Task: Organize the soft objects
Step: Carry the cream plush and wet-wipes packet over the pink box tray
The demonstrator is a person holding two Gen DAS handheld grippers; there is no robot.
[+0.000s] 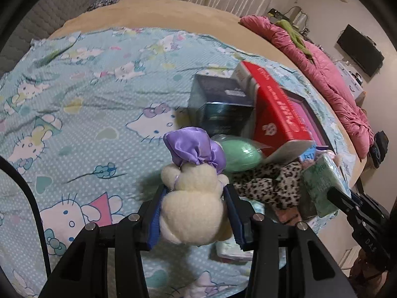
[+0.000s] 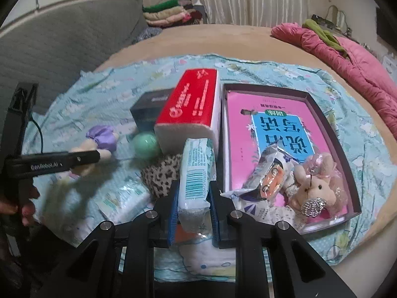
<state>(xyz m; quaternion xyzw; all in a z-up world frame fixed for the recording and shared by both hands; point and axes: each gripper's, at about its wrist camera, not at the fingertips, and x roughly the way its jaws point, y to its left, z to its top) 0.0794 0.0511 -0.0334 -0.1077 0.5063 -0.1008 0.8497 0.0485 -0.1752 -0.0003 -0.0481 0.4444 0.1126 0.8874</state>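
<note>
In the left wrist view, a cream plush toy (image 1: 193,203) with a purple cap is pinched between the left tongs (image 1: 196,213), held over a blue cartoon sheet (image 1: 82,94) on the bed.

In the right wrist view, a tissue pack (image 2: 194,183) is clamped upright in the right tongs (image 2: 193,213), just beside a tray (image 2: 345,154) holding a pink book (image 2: 248,114).

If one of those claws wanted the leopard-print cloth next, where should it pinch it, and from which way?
Probably from above, pinching the raised hump of the leopard-print cloth. It lies bunched on the blanket, hemmed in by the red pack and green ball behind, so its top looks the freest part. Both grippers are full now, though.
</note>
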